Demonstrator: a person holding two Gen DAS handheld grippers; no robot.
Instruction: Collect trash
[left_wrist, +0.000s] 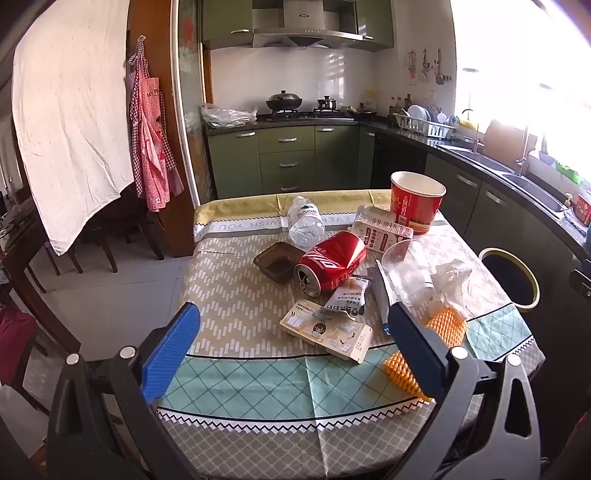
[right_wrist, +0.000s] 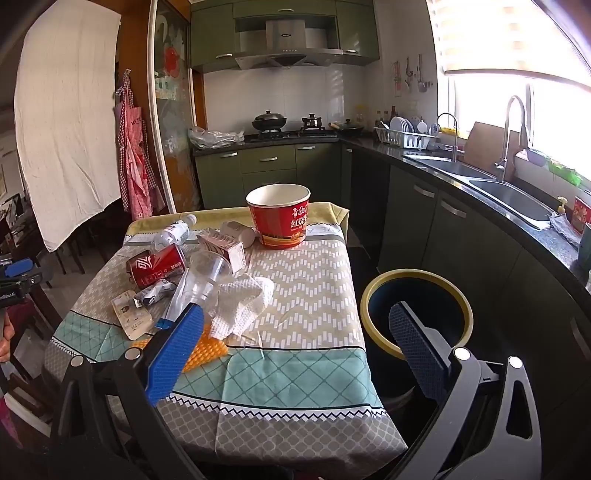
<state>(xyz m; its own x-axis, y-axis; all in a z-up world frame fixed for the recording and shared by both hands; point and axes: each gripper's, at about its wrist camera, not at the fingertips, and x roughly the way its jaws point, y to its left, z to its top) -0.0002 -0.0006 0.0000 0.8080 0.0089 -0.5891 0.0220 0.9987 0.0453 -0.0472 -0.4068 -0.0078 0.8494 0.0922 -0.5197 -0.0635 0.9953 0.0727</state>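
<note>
Both tools spread wide, nothing between the fingers: left tool (left_wrist: 291, 354) hangs over the near edge of the bench (left_wrist: 236, 295), right tool (right_wrist: 295, 350) over the near right corner.

Bench wears a patterned cloth: beige zigzag centre, teal lattice band, grey hem. Trash is clustered mid-bench:
- dented red can (left_wrist: 330, 263) on its side, touching a brown plastic tray (left_wrist: 277, 260)
- clear water bottle (left_wrist: 306, 220) lying behind the can
- red paper bowl (right_wrist: 279, 215) upright at the far edge
- clear cup (right_wrist: 209, 266) tipped over
- crumpled paper towel (right_wrist: 242, 304)
- tape box (left_wrist: 327, 334) and orange mesh (left_wrist: 424, 343) nearest

Dark bin (right_wrist: 415, 317), yellow rim, stands on the floor just right of the bench. Green kitchen cabinets, stove, sink along the walls.
</note>
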